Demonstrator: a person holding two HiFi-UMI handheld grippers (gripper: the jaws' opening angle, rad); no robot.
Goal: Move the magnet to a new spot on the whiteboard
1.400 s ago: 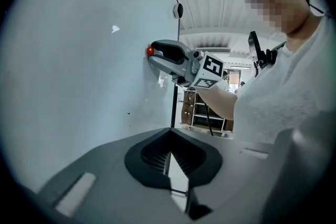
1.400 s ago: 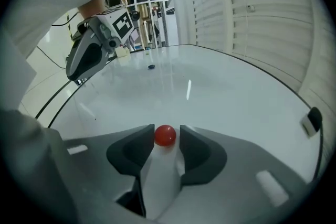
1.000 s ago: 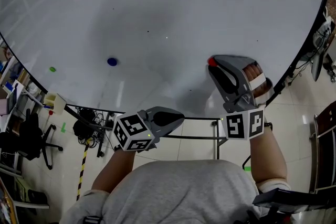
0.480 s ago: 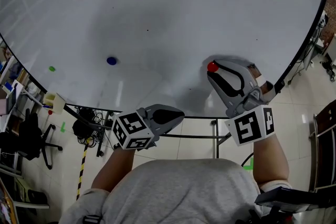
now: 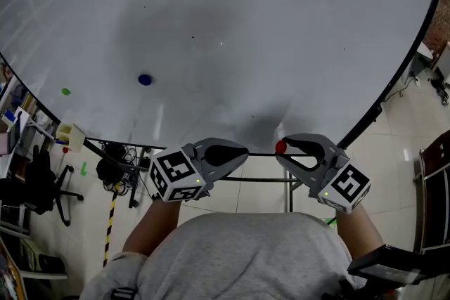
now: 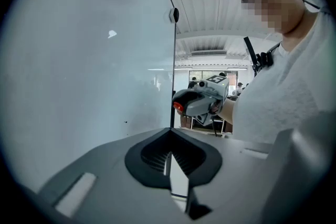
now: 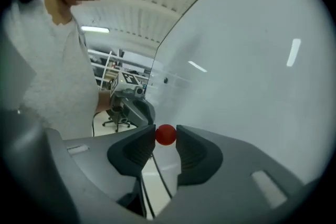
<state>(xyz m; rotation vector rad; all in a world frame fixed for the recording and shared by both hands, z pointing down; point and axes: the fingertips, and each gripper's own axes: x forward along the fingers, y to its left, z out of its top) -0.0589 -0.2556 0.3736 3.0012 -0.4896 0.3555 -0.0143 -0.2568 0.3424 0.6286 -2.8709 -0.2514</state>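
the magnet [image 5: 280,147] is bright red. the whiteboard [image 5: 211,10] is pale grey-white, with a blue disc [image 5: 145,79] and a green disc [image 5: 65,91] on it. the left gripper [image 5: 245,152] is grey with black pads [image 6: 152,153]; its cube [image 5: 174,174] bears black-and-white square markers. the floor tape [image 5: 110,221] is striped yellow and black.

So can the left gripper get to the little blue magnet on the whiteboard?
Probably yes. The small round blue magnet sits by itself on the big white whiteboard, with only bare board between it and the left gripper. That gripper's fingers are shut and empty, so they would have to open first.
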